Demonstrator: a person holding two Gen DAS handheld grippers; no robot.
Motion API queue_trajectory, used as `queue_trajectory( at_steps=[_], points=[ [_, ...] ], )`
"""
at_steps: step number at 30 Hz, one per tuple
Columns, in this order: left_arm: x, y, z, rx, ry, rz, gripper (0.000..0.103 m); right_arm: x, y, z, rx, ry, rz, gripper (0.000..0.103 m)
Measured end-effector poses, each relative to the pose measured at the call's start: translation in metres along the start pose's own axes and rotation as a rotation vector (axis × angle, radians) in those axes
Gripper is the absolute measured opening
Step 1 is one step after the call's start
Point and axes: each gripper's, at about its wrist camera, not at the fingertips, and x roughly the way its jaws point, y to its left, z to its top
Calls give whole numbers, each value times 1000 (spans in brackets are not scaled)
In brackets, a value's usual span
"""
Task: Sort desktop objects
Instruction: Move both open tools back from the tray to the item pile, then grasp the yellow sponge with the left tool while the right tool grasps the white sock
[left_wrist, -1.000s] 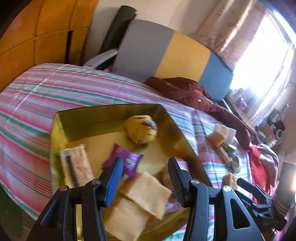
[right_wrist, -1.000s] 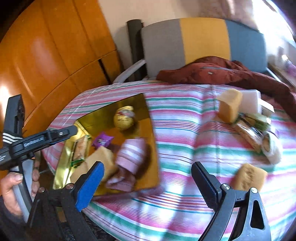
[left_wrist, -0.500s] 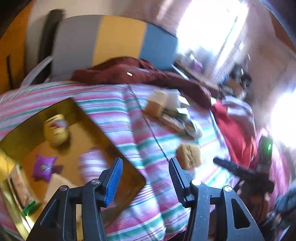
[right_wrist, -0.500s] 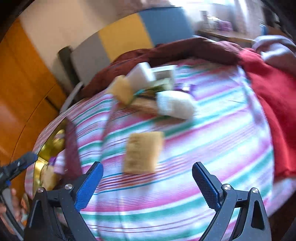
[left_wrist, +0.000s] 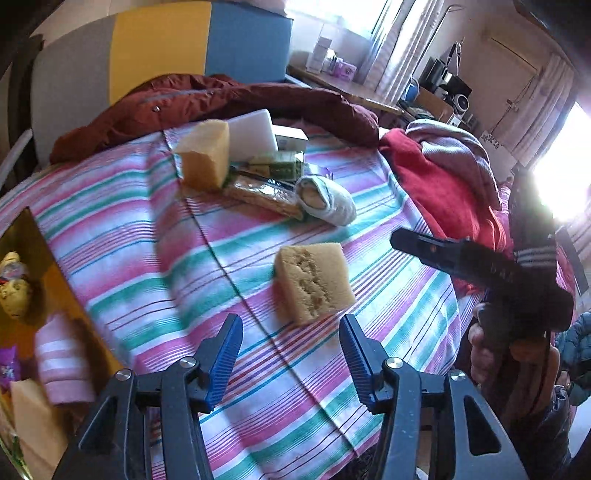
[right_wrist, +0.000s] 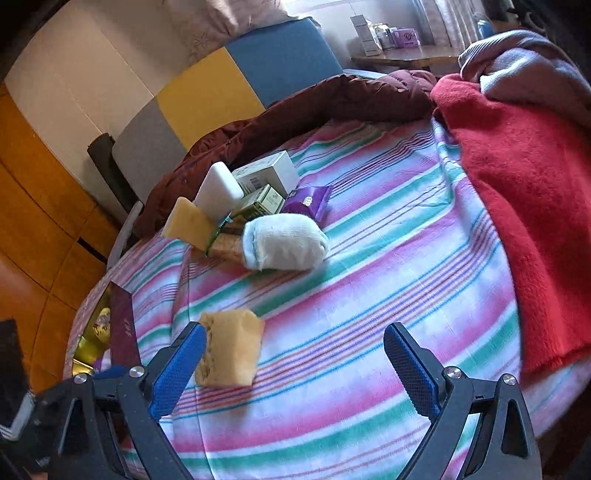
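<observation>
left claw part open with nothing between the blue pads; its jaws have just been opening. it points down at a yellow sponge lying alone on the striped bedspread, just beyond the fingertips, not touching. right claw stands wide and empty; in its own view the same sponge sits right beside its left pad, contact unclear. in the left view the right claw shows as a dark body at the right edge, gripped by a hand. farther up the bed a cluster: tall yellow sponge block leaning against a white sponge, a white box, a green box, a wrapped snack bar, a rolled white sock and a purple packet, most touching one another. gold tray at the left edge of the bed holds a yellow ball with a face, a pink striped roll and another sponge. dark red jacket and red blanket lie along the far and right sides.
</observation>
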Motion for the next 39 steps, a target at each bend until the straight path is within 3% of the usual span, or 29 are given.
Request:
queue_trajectory(
  at_steps=[6,16,27,39],
  points=[
    [15,-5,2,13,21,9,56,15,4,16,-18,13,25,97],
    [26,-8,7,39,3,137,56,14,0,17,-48,2,-17,102],
    [42,-18,24,-7,-3,74,60,9,-16,28,0,-16,-11,102],
    [68,-31,25,0,31,88,66,15,-19,38,8,-13,-1,102]
  ],
)
